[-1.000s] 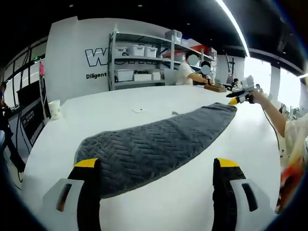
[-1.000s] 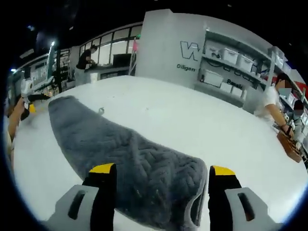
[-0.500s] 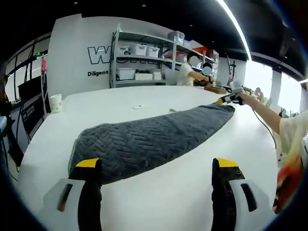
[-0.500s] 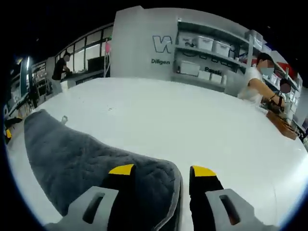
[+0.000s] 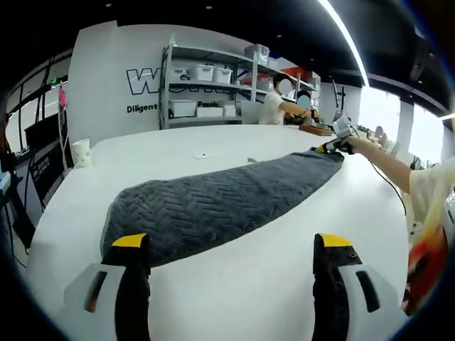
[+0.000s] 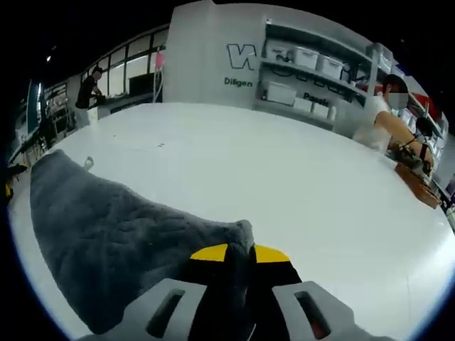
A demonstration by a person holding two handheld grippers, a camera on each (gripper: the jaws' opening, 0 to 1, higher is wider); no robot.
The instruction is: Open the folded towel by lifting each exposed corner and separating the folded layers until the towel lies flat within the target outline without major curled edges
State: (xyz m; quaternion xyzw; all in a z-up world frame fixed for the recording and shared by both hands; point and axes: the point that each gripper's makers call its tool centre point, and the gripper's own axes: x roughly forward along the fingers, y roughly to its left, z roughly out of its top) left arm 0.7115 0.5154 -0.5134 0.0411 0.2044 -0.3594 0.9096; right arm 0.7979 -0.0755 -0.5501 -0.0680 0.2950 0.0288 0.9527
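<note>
A grey quilted towel (image 5: 213, 202) lies folded in a long strip across the white table (image 5: 284, 284). My left gripper (image 5: 231, 245) is open at the towel's near end, one yellow-tipped finger (image 5: 129, 243) at its edge and the other over bare table. At the strip's far end, the right gripper (image 5: 333, 144) meets the corner, held out on a person's arm (image 5: 387, 167). In the right gripper view, my right gripper (image 6: 240, 253) is shut on the towel (image 6: 106, 227) corner, its yellow tips pressed together over the fabric.
A paper cup (image 5: 82, 153) stands near the table's left edge, and a small flat item (image 5: 206, 155) lies beyond the towel. Shelves with bins (image 5: 206, 89) line the back wall, where people (image 5: 274, 106) work at a bench. The white table (image 6: 284, 177) stretches wide beside the towel.
My right gripper's jaws have closed onto the towel's corner, after standing wide open around it. The left gripper has stayed open at the other end.
</note>
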